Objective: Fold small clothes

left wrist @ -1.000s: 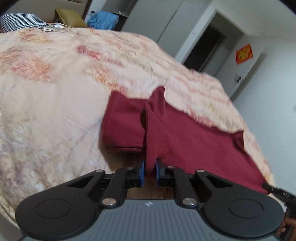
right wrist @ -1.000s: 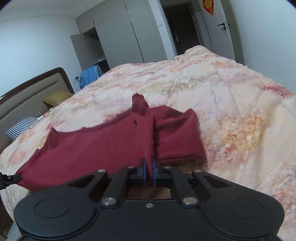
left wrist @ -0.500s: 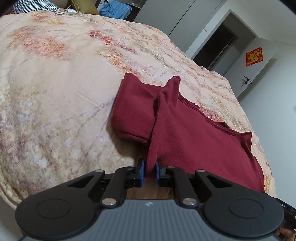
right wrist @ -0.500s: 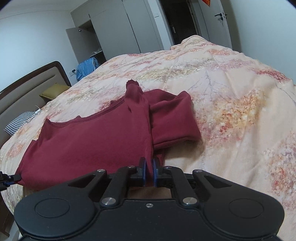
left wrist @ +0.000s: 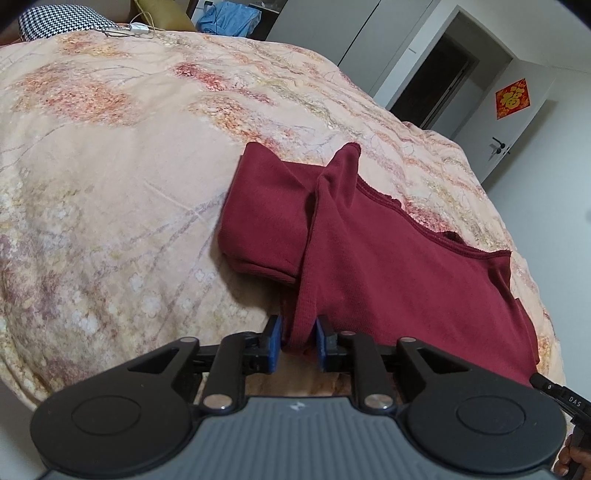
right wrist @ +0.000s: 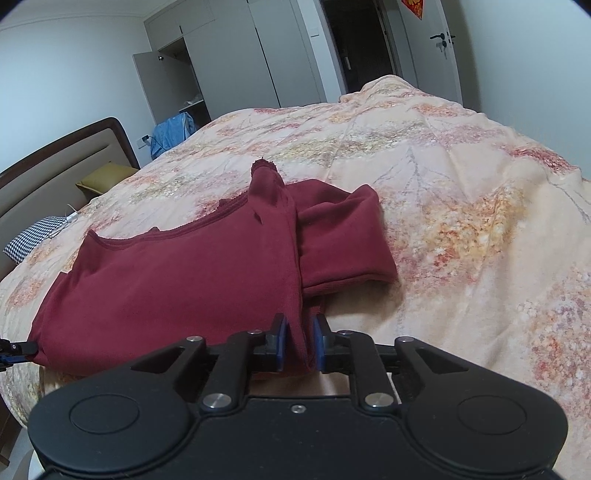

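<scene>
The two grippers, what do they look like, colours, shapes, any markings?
Both the left gripper and the right gripper are matte black, with blue pads on the jaws, angular linkage arms with silver pivot pins, and two round discs at the base. The left one has a ribbed grey body with a small white logo; the right one's body is plain black with one small screw.

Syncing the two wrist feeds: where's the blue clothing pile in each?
Left wrist: blue clothing pile at top edge, left of centre, beyond the bed.
Right wrist: pile mid-left, by the open wardrobe.
Shared landmark: checked pillow.
</scene>
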